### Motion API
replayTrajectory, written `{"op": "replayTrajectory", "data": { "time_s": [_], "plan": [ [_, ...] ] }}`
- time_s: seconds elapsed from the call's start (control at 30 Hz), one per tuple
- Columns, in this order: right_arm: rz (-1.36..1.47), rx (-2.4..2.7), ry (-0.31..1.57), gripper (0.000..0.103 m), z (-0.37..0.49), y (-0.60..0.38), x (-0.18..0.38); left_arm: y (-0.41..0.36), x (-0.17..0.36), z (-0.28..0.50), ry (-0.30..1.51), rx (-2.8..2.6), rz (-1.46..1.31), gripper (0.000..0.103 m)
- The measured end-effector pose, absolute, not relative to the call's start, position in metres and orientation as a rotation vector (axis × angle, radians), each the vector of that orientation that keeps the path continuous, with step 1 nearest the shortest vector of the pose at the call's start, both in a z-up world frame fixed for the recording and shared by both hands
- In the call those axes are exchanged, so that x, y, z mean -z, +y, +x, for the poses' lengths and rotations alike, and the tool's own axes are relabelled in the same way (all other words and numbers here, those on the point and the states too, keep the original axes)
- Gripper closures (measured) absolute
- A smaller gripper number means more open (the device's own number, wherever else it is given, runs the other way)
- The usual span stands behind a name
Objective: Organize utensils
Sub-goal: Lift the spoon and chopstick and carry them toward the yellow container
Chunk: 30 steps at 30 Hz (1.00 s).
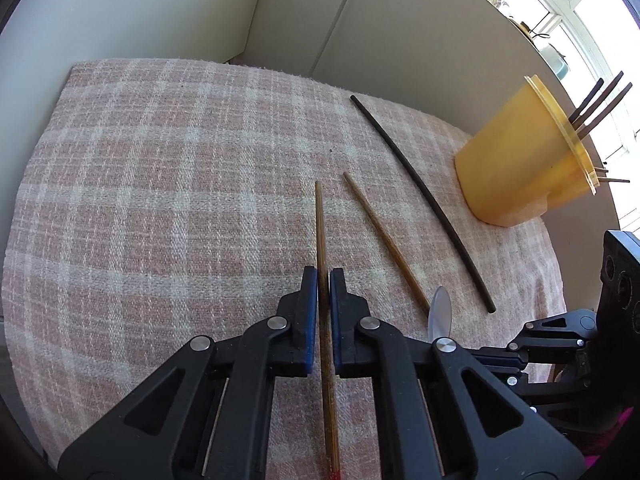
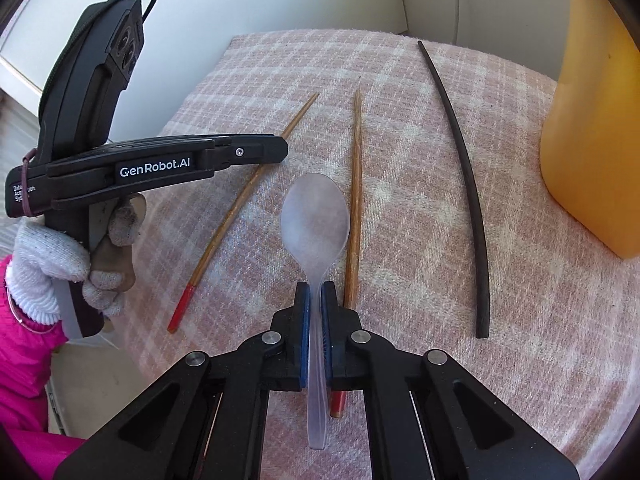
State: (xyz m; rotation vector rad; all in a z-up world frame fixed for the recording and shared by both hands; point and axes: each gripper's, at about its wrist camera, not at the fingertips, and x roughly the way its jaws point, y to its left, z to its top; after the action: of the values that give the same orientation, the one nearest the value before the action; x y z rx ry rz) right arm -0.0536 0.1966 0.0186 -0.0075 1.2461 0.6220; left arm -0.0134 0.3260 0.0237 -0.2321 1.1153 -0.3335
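Note:
My left gripper (image 1: 324,276) is shut on a brown wooden chopstick (image 1: 320,224) with a red end, low over the pink plaid cloth (image 1: 160,200). It also shows in the right wrist view (image 2: 280,148), with that chopstick (image 2: 224,228) under it. My right gripper (image 2: 316,292) is shut on the handle of a clear plastic spoon (image 2: 314,216), bowl forward. A second brown chopstick (image 1: 384,240) (image 2: 355,200) and a black chopstick (image 1: 424,196) (image 2: 468,184) lie on the cloth. A yellow utensil holder (image 1: 520,156) (image 2: 596,140) stands at the right with several dark chopsticks (image 1: 600,104) in it.
White walls (image 1: 160,12) rise behind the cloth-covered surface. A window (image 1: 592,20) is at the far right. A white-gloved hand (image 2: 48,256) with a pink sleeve holds the left gripper. The right gripper's body (image 1: 560,336) sits at the right edge of the left wrist view.

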Motion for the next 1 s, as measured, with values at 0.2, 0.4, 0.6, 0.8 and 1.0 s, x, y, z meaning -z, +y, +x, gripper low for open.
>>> {"op": "replayTrajectory", "data": {
  "time_s": [0.2, 0.4, 0.6, 0.8, 1.0],
  "plan": [
    [0.008, -0.626, 1.149, 0.099, -0.065, 0.187, -0.039, 0.337, -0.054, -0.034, 1.020, 0.363, -0.264, 0.100],
    [0.020, -0.611, 1.058, 0.099, -0.076, 0.172, -0.058, 0.335, -0.088, -0.053, 0.939, 0.408, -0.243, 0.100],
    [0.039, -0.584, 0.985, 0.099, -0.083, 0.157, -0.076, 0.320, -0.117, -0.074, 0.866, 0.457, -0.208, 0.100],
    [0.045, -0.553, 0.903, 0.099, -0.094, 0.144, -0.096, 0.313, -0.142, -0.091, 0.806, 0.503, -0.195, 0.100],
    [0.072, -0.522, 0.834, 0.099, -0.096, 0.122, -0.118, 0.298, -0.163, -0.095, 0.747, 0.550, -0.200, 0.100]
  ]
}}
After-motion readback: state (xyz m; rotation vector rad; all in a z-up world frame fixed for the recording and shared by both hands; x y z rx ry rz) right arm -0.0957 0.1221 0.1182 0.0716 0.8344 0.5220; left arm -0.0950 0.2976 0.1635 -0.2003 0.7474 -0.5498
